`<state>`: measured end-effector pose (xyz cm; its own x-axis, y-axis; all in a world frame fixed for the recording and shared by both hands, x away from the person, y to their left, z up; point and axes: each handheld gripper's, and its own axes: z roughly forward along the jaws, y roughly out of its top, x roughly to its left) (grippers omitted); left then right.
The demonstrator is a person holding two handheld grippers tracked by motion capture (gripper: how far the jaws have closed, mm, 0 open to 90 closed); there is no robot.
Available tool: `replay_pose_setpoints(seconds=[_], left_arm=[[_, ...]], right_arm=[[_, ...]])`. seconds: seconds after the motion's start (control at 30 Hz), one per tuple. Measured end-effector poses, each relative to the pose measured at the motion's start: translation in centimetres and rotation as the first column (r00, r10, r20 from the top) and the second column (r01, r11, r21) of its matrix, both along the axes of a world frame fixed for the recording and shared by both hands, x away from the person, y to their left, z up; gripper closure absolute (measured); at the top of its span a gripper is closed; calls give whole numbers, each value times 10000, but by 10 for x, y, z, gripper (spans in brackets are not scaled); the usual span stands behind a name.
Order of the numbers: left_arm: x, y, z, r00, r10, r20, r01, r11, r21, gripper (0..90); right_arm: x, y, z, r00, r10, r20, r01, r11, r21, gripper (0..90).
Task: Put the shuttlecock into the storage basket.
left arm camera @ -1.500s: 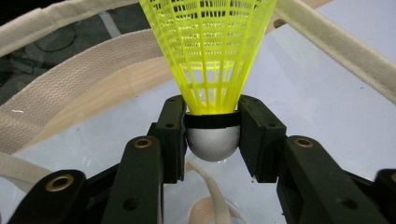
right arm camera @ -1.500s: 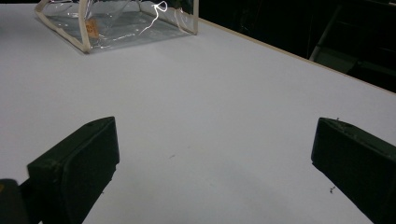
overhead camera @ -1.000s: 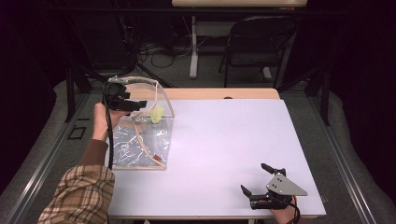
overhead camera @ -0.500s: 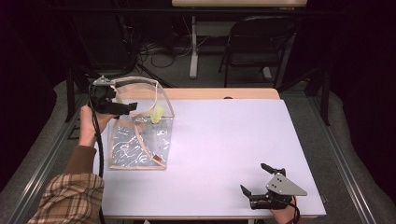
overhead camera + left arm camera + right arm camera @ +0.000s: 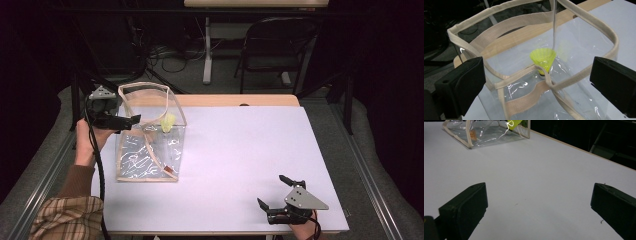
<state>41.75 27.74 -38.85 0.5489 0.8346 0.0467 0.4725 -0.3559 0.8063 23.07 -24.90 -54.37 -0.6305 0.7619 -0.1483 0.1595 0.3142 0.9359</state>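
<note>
The left gripper (image 5: pixel 131 120) hangs at the near-left rim of a clear bag (image 5: pixel 150 150), its jaws spread wide and holding nothing, pointed toward the bag's open mouth. In the left gripper view the tan webbing rim (image 5: pixel 506 7) lies between and beyond the two black jaws, and a yellow shuttlecock (image 5: pixel 543 59) sits ahead of them, roughly midway, lodged skirt-up where the bag's tan straps cross (whether it rests inside the bag or against its clear wall is hard to tell). The wide spread reads as a release or a readiness to reach, since neither jaw touches webbing or plastic. The bag stands upright on the white table (image 5: pixel 240 150), its stiff rim keeping the mouth open for access from above. The right gripper (image 5: pixel 274 192) rests low at the table's near-right corner, jaws also wide apart and empty, with bare tabletop between them and the bag far ahead; it seems parked out of the way.
</note>
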Motion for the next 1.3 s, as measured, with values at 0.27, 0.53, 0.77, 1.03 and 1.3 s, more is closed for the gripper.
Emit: replay_pose_setpoints(seconds=[0.27, 0.53, 0.77, 1.03, 1.3], left_arm=[[-17, -1, 4, 9992, -121, 378, 120, 9999, 7, 1], [-33, -2, -4, 9987, -165, 486, 167, 9999, -33, 0], [-47, -2, -13, 9983, -204, 539, 209, 9997, -83, 0], [-63, -6, -19, 9974, -293, 661, 293, 9996, 21, 0], [-77, -8, -26, 9961, -284, 833, 285, 9996, 5, 0]], right_arm=[[0, 0, 0, 10000, 14, 29, -14, 10000, -1, 3], [0, 0, 0, 10000, 8, 9, -8, 10000, -23, 3], [0, 0, 0, 10000, 13, 4, -13, 10000, -25, 3], [0, 0, 0, 10000, 13, -10, -13, 10000, -24, 3], [0, 1, 0, 10000, 23, 3, -23, 10000, -3, 3]])
